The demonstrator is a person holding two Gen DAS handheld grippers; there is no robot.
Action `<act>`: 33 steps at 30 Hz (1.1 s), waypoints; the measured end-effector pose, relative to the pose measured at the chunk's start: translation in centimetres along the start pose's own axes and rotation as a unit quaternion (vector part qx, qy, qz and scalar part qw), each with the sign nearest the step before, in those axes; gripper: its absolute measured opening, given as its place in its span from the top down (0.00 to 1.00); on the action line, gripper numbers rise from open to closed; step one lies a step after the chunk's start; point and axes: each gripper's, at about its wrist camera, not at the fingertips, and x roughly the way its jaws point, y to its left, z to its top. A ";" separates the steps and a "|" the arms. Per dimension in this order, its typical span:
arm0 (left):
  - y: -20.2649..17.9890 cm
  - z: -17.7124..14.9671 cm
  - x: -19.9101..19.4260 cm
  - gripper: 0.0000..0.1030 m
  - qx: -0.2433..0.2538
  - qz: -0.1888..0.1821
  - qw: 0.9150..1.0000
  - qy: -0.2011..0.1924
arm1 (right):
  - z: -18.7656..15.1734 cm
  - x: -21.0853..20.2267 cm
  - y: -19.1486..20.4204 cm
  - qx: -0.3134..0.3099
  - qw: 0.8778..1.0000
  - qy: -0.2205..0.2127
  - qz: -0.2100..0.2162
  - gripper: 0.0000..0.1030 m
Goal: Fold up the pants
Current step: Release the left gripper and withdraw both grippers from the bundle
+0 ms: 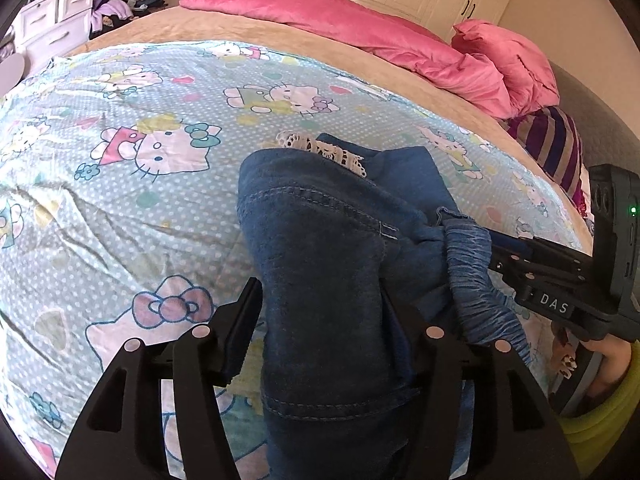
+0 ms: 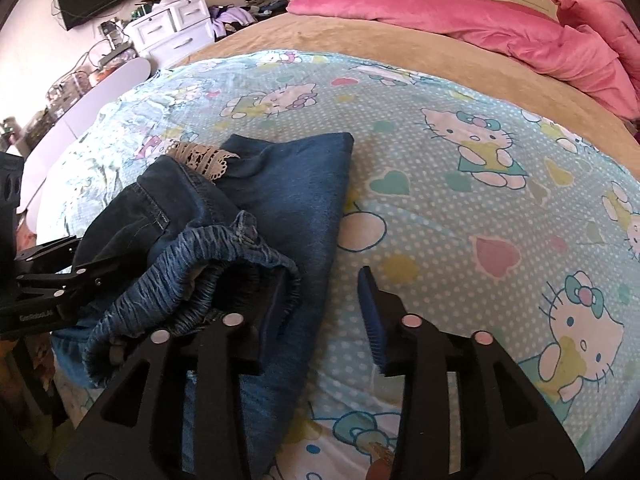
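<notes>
Between the two black fingers [image 1: 244, 328] of the left gripper [image 1: 320, 320], in the left wrist view, a thick fold of dark blue denim is seen: the pants [image 1: 320, 280] fill the gap from one finger to the other. Whether the fabric is clamped or merely draped between them cannot be told from this view. Beyond the fingertips, a strip of cream lace trim [image 1: 320, 150] is shown lying across the upper fold. To the right of the fingers, the gathered elastic waistband [image 1: 476, 280] is seen against the tip of the right gripper [image 1: 496, 252]. A cartoon-cat printed sheet [image 1: 120, 160] is spread beneath everything, over a tan blanket [image 1: 240, 28], with a pink duvet [image 1: 340, 16] heaped farther ahead. At the far left, a white drawer unit [image 1: 52, 20] is visible with clothes piled beside it; what the drawers hold cannot be seen.

From the right wrist view, the right gripper [image 2: 326, 312] is held wide apart. The waistband [image 2: 192, 276] is bunched against the outer side of its left finger [image 2: 276, 312], while only the sheet [image 2: 460, 200] lies between the pads. The pants [image 2: 280, 200] are seen folded, ahead and left of the fingers. The left gripper [image 2: 76, 272] reaches into the denim from the left edge.
</notes>
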 end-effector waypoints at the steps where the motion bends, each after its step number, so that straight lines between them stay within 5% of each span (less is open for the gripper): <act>1: 0.1 -0.2 -0.2 0.45 0.000 0.000 1.000 -0.001 | 0.0 -0.2 0.0 0.000 1.000 -0.001 -0.001 0.65; 16: -0.4 -1.1 -4.0 0.34 0.000 0.000 0.999 -0.043 | -1.0 -6.2 -0.2 0.013 0.997 -0.071 -0.019 0.33; 26: -1.4 -2.4 -8.3 0.06 0.010 0.007 0.997 -0.078 | -2.3 -10.0 1.0 0.008 0.994 -0.107 -0.020 0.17; 33: -2.7 -4.1 -11.9 0.04 0.028 0.041 0.994 -0.094 | -4.3 -13.1 3.1 -0.008 0.991 -0.130 -0.018 0.09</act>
